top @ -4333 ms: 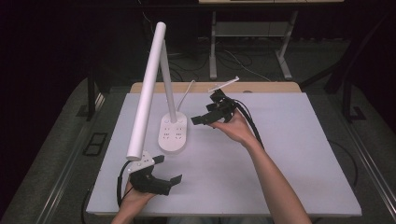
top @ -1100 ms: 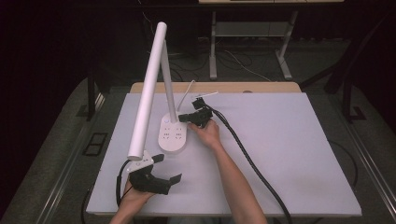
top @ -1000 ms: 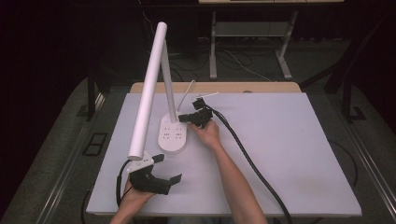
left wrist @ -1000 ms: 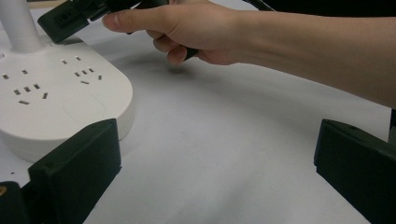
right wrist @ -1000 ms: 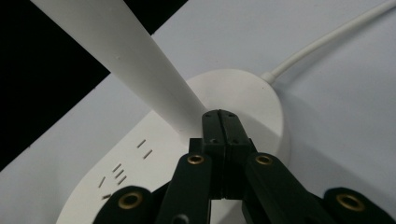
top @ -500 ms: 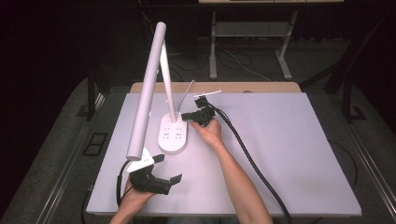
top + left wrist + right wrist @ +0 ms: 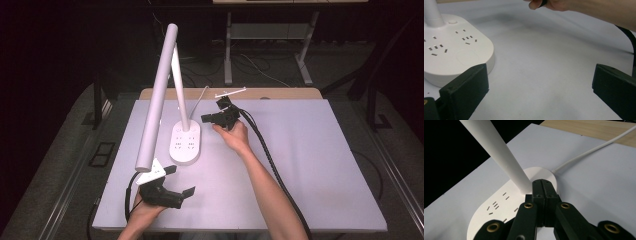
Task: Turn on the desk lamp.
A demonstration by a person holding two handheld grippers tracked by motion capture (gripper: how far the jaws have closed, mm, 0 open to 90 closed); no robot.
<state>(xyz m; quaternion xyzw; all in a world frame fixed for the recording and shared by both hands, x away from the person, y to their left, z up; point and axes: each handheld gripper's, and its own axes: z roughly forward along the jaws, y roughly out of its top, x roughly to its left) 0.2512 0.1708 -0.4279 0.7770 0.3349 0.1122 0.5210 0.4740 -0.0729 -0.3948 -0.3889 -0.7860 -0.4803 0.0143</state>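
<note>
A white desk lamp stands at the table's back left. Its oval base (image 7: 185,144) carries socket slots, and a slanted stem holds a long tube head (image 7: 157,95) that reaches toward the front. My right gripper (image 7: 209,118) is shut with nothing in it. It points left just above the base's back end, close to the stem (image 7: 509,162), with the jaws pressed together (image 7: 543,184). My left gripper (image 7: 181,181) rests open near the front left edge. In the left gripper view its jaws (image 7: 540,75) stand wide, with bare table between them and the base (image 7: 454,50) at the left.
The lamp's white cord (image 7: 594,150) runs from the base toward the wooden strip (image 7: 280,93) at the back. The right gripper's black cable (image 7: 270,160) trails across the white table (image 7: 330,165) toward the front. Metal table legs (image 7: 227,50) stand beyond, on dark floor.
My right gripper has lifted a little off the lamp base and drawn slightly right, still shut. The left gripper and the lamp have stayed put.
</note>
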